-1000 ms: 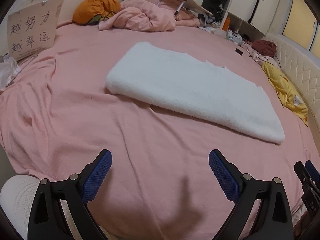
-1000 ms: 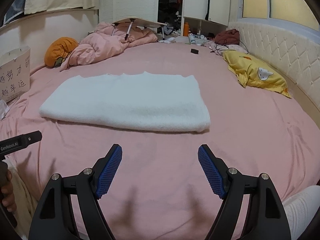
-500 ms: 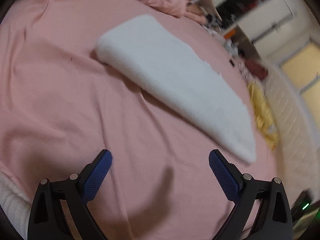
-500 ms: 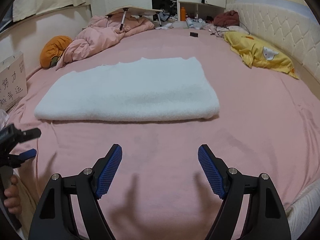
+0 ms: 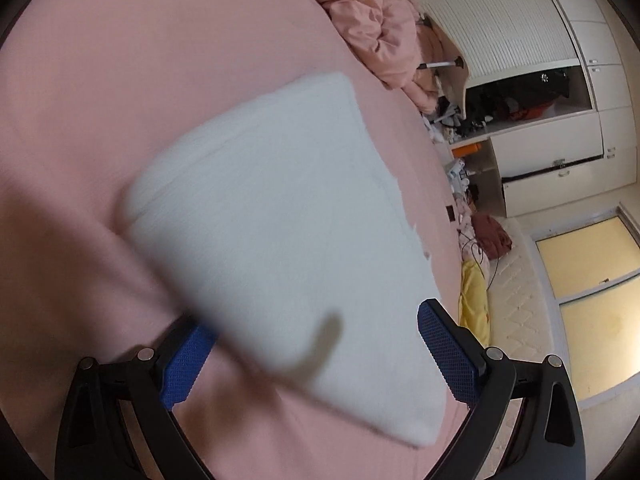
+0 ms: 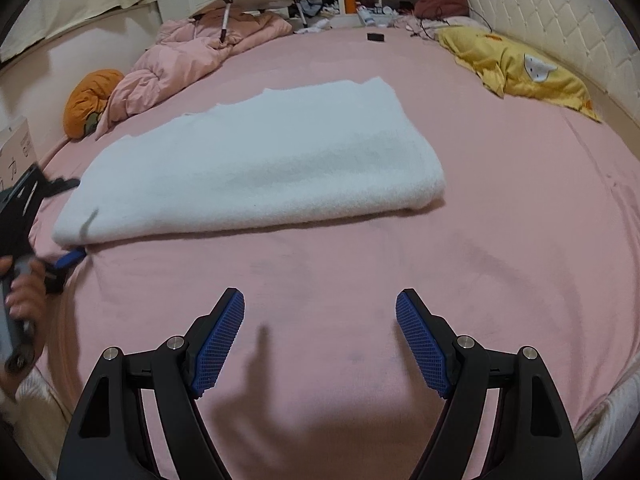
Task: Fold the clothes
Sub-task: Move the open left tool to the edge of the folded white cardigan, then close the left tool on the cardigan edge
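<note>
A folded white towel (image 6: 256, 160) lies flat on the pink bed (image 6: 500, 240), its long folded edge facing the viewer and its ragged open edges toward the far side, at about 12 o'clock from the right claw (image 6: 320, 336). The right claw hangs low over bare sheet, well apart from the towel, its blue-padded jaws spread wide with nothing between them. The left claw (image 5: 316, 356), seen blurred in its own view, stands at the towel's left end with its jaws also wide apart: one blue pad (image 5: 184, 364) sits at or under the towel's near corner, the other pad (image 5: 448, 356) lies over the towel's top surface; whether either pad touches the cloth cannot be told. In the right wrist view a blue fingertip shows just below the towel's corner at 9 o'clock, and a person's hand (image 6: 22, 292) grips that tool's handle at the left edge. Beyond the towel, at 11 o'clock, a crumpled pink quilt (image 6: 180, 64) and an orange cushion (image 6: 90, 102) rest by the wall; at 1 o'clock a yellow pillow (image 6: 524, 68) lies against the quilted headboard (image 6: 552, 12). A small black object (image 6: 376, 37) lies on the sheet at the far side of the bed.
</note>
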`<state>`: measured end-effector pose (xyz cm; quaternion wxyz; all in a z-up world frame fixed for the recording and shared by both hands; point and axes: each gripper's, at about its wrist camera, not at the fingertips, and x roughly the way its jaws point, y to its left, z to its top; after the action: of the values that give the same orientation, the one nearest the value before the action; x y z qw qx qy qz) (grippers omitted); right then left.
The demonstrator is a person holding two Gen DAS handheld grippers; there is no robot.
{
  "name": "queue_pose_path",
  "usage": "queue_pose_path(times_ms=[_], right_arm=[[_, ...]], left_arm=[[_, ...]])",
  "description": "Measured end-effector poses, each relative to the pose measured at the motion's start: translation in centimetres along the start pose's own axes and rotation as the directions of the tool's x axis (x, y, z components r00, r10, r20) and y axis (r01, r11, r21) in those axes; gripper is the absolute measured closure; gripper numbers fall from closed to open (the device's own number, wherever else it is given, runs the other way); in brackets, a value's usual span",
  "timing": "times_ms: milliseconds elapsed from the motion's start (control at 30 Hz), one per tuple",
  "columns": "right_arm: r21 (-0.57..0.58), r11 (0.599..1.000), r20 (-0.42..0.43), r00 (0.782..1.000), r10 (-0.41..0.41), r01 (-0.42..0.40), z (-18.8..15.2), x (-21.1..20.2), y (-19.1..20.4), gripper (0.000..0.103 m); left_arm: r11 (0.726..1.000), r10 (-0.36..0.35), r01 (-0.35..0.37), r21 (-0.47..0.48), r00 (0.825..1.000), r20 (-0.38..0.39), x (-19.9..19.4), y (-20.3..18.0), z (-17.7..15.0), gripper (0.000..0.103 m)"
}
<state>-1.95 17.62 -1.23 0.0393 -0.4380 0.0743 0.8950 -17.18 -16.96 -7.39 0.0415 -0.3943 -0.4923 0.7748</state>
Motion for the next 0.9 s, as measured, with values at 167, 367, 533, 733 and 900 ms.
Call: queue_pose_path(times_ms=[167, 367, 533, 733, 900], right_arm=[[0.018, 1.0, -0.025, 1.0, 0.001, -0.001, 0.1, 0.9, -0.3, 0.025], [0.032, 0.999, -0.059, 0.998, 0.0, 0.002, 0.2, 2.1, -0.6, 0.025], [0.015, 1.0, -0.02, 1.0, 0.014, -0.014, 1.2, 1.6, 0.0, 0.025], [-0.136, 0.991, 0.208, 0.978, 0.013, 0.016, 7.6, 1.3, 3.4, 0.025], [-0.205, 0.975, 0.195, 0.979, -0.051, 0.092, 16.0, 8.6, 5.6, 0.025]], left_arm=[[0.998, -0.034, 0.036, -0.055, 0.999, 0.042, 1.9, -0.4, 2.8, 0.008], [0.998, -0.037, 0.041, -0.043, 0.996, 0.083, 3.1, 3.4, 2.8, 0.078], [0.998, 0.01, -0.015, 0.053, 0.996, 0.084, 3.4, 2.1, 2.8, 0.078], [0.982, 0.031, -0.06, 0.178, 0.987, 0.158, 3.8, 1.1, 2.1, 0.078], [0.98, 0.024, -0.057, 0.192, 0.985, 0.169, 3.8, 1.4, 2.3, 0.078]])
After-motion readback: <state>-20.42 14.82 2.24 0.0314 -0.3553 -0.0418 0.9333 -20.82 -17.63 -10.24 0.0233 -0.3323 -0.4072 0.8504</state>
